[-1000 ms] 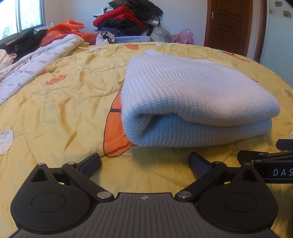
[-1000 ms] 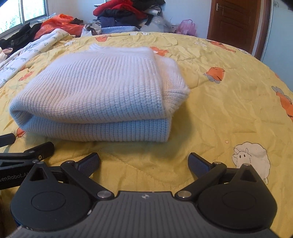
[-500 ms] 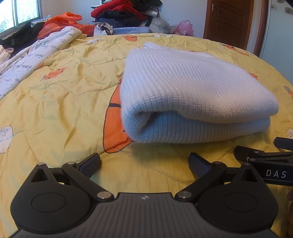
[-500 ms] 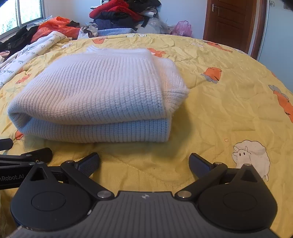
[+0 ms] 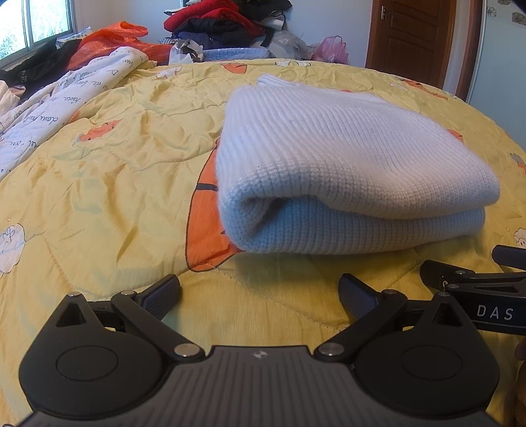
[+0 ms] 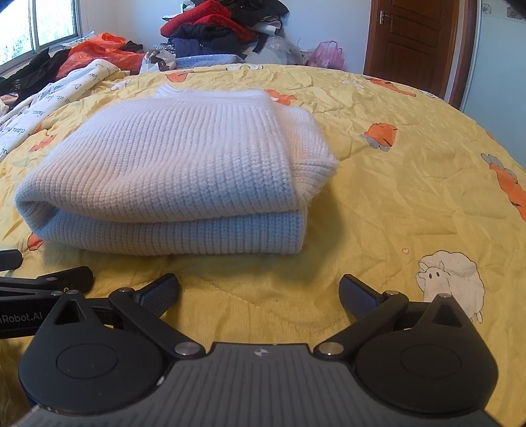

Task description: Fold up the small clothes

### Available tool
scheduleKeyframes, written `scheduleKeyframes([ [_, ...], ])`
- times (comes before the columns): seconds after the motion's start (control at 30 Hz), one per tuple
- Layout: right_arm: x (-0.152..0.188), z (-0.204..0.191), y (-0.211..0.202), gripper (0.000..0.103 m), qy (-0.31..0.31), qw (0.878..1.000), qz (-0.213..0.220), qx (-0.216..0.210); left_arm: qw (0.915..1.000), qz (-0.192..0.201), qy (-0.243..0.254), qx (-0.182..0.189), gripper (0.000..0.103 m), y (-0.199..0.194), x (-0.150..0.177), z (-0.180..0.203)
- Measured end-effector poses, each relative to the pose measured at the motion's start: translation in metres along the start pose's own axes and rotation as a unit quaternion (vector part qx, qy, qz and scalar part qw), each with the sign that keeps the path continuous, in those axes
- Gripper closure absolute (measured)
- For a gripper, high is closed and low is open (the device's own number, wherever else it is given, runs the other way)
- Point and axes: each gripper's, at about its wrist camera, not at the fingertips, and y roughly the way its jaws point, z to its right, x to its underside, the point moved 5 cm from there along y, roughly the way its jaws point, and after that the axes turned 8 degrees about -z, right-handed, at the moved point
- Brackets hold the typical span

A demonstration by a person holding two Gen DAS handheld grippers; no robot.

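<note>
On the yellow quilt (image 5: 108, 197), a pale blue knitted sweater (image 5: 345, 170) is seen folded into a thick two-layer bundle. Just short of the sweater's near edge, the left gripper (image 5: 259, 292) and the right gripper (image 6: 259, 292) are held side by side, each spread wide and empty. The folding of this piece is judged complete. For the next move, either a final tidying or a fresh garment from the clothes pile (image 6: 217, 29) beyond the sweater is called for.
</note>
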Motion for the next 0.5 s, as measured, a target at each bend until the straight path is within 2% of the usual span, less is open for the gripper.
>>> scheduleKeyframes([
  [0.5, 0.0003, -0.0002, -0.0017, 0.0, -0.003, 1.0, -0.002, -0.003, 1.0, -0.004, 0.007, 0.003, 0.0, 0.0011, 0.0, -0.0019],
])
